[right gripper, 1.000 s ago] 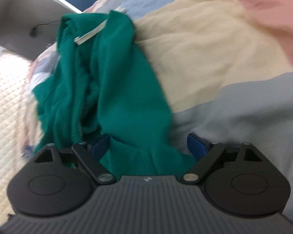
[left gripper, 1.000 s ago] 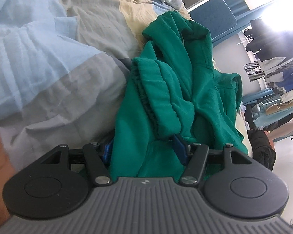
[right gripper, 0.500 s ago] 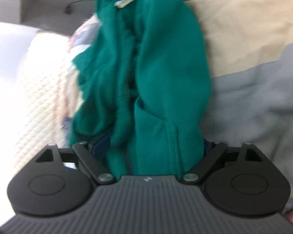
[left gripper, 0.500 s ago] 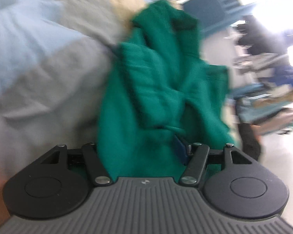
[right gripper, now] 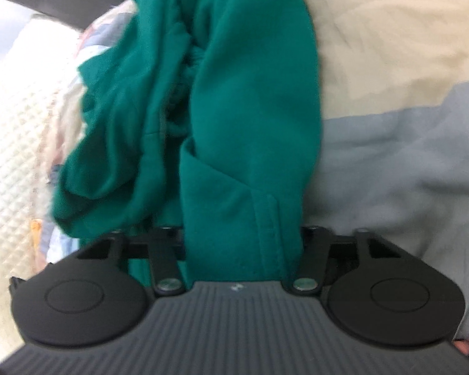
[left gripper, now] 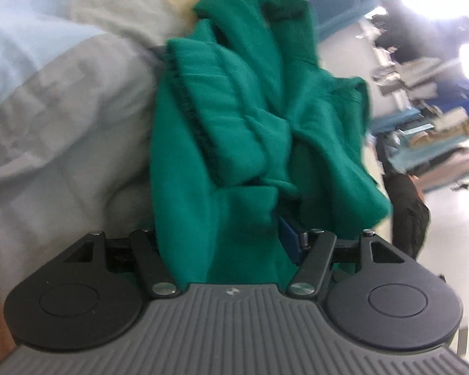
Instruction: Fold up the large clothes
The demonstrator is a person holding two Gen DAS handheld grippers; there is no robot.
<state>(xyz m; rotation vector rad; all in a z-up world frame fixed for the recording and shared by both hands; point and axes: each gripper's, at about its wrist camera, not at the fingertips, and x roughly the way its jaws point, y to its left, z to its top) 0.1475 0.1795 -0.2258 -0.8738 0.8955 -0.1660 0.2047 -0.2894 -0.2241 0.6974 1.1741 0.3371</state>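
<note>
Gripping a bunched green garment [left gripper: 234,143] from two ends; it lies crumpled on a patchwork quilt [left gripper: 62,118], hood end far, near the bed's edge. Left gripper [left gripper: 231,243] pinches a thick wad of cloth. Right gripper [right gripper: 244,243] has just been closing, its jaws now pinching a hemmed fold. Best, I judge: keep both pinches firm, lift together, draw apart to spread it flat before any fold.

Green garment [left gripper: 234,131]: soft matt fleece-like cloth, ribbed hem, stitched seam. Bedding [right gripper: 390,100]: matt woven cloth, creased, colour-blocked. Cream cover [right gripper: 12,143]: waffle-textured cloth. Left gripper [left gripper: 231,243]: matt black plastic, ribbed grey housing, shiny metal pivots.
</note>
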